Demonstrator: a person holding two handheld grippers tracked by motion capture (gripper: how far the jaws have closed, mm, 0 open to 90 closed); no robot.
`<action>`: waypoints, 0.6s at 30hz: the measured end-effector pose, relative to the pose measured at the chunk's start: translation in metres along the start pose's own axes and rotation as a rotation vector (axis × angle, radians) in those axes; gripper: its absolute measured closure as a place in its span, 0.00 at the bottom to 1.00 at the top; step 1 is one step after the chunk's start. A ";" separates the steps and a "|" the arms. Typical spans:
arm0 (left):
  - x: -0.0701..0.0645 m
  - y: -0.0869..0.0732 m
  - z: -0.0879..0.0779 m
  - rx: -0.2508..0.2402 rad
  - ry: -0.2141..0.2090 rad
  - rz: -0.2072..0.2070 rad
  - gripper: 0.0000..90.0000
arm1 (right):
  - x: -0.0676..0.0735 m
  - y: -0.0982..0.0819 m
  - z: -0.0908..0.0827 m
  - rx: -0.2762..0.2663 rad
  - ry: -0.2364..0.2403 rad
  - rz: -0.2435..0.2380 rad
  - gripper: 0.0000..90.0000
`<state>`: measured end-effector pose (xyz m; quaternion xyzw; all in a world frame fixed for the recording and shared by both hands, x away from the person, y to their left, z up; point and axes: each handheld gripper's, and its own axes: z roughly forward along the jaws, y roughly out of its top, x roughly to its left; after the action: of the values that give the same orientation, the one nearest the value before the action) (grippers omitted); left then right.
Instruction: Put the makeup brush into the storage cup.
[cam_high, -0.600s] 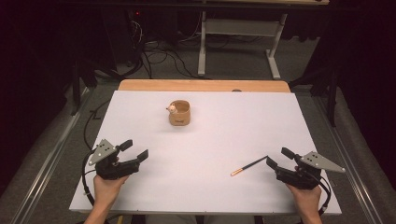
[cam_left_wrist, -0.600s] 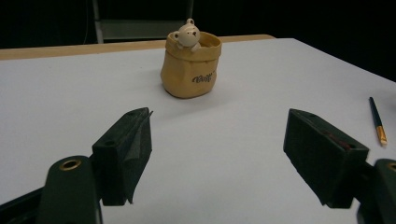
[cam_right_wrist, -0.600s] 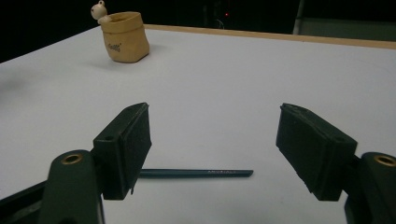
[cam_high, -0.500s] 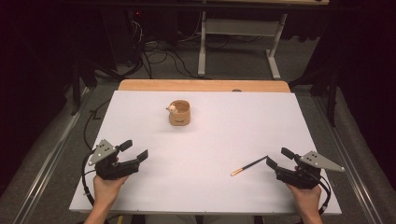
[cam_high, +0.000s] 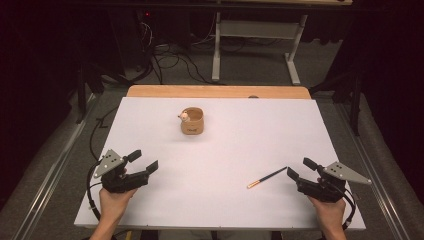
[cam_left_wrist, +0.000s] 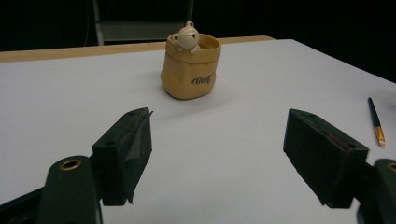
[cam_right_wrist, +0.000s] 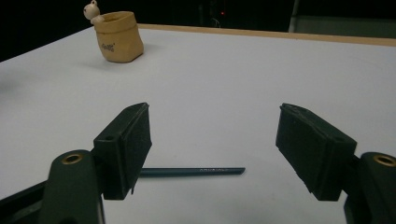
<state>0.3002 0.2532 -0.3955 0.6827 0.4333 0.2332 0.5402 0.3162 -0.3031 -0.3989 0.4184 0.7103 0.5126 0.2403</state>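
A dark pencil (cam_high: 267, 177) with a gold end lies flat on the white bench (cam_high: 225, 150), near the right front, just ahead of the right gripper (cam_high: 298, 171), whose jaws stand wide apart and hold nothing; in the right gripper view the pencil (cam_right_wrist: 191, 171) lies across the gap between them, untouched. Farther off, toward the middle, a tan sack-shaped pot (cam_high: 192, 121) stands upright with a small bear figure (cam_left_wrist: 187, 36) peeking over its rim. The left gripper (cam_high: 144, 161), at the near left, is released too.
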 end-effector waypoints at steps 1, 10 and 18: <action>0.000 0.000 0.000 0.000 0.000 0.002 0.27 | 0.000 0.000 0.000 0.000 0.000 0.000 0.31; 0.000 0.000 0.002 0.006 -0.002 0.003 0.27 | 0.000 0.000 -0.001 0.000 -0.003 0.004 0.32; -0.002 0.000 0.003 0.009 -0.003 0.015 0.26 | 0.001 0.000 -0.001 0.004 0.014 0.007 0.33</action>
<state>0.3011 0.2500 -0.3961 0.6886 0.4283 0.2344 0.5361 0.3146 -0.3028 -0.3984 0.4177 0.7114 0.5150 0.2328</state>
